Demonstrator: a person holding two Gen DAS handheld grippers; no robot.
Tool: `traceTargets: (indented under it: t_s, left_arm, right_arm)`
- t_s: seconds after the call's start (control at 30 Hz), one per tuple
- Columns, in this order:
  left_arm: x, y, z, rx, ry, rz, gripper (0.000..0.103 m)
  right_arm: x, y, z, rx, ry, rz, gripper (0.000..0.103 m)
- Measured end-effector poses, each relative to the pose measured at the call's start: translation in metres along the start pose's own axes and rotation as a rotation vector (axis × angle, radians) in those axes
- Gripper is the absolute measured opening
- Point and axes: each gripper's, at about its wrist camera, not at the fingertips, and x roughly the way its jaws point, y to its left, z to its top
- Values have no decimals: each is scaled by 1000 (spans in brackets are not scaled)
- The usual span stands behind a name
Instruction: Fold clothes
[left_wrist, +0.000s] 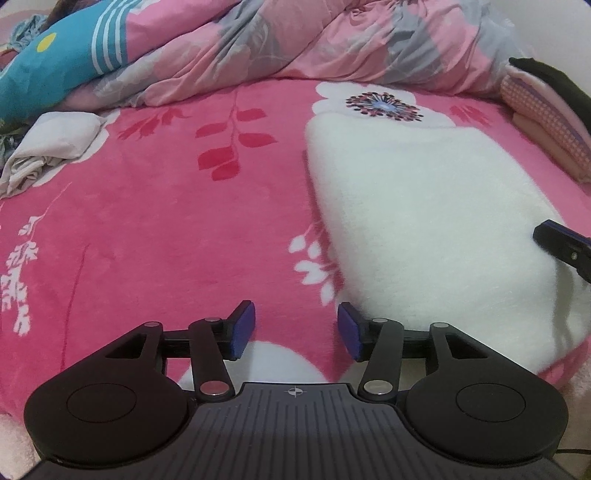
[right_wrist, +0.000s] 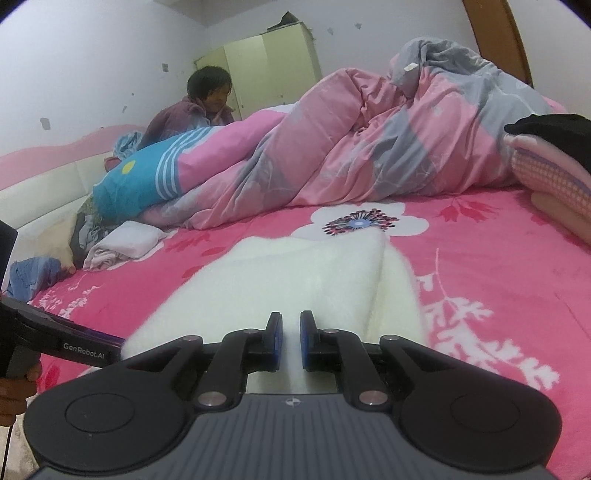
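Note:
A white fleece garment (left_wrist: 424, 206) lies folded in a long strip on the pink flowered bedspread (left_wrist: 166, 221). My left gripper (left_wrist: 295, 330) hovers open over the bedspread just left of the garment's near end, with nothing between its blue pads. My right gripper (right_wrist: 291, 339) sits low over the near end of the white fleece garment (right_wrist: 295, 273). Its jaws are nearly together, with white fleece filling the narrow gap. The right gripper's fingertip (left_wrist: 554, 240) also shows at the right edge of the left wrist view, above the fleece.
A heaped pink and grey quilt (right_wrist: 369, 147) lies across the back of the bed. A crumpled white cloth (right_wrist: 125, 245) sits at the left, a stack of folded clothes (right_wrist: 550, 177) at the right. A person (right_wrist: 195, 110) sits beyond the bed. A hand (right_wrist: 14, 387) holds the left gripper's handle.

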Motion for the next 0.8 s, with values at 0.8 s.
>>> traceTargets:
  t_s: [0.8]
  left_arm:
    - [-45,-1,-12,-34,-326,-132,54]
  right_arm:
    - [0,-2,-7,0,-23,5,9]
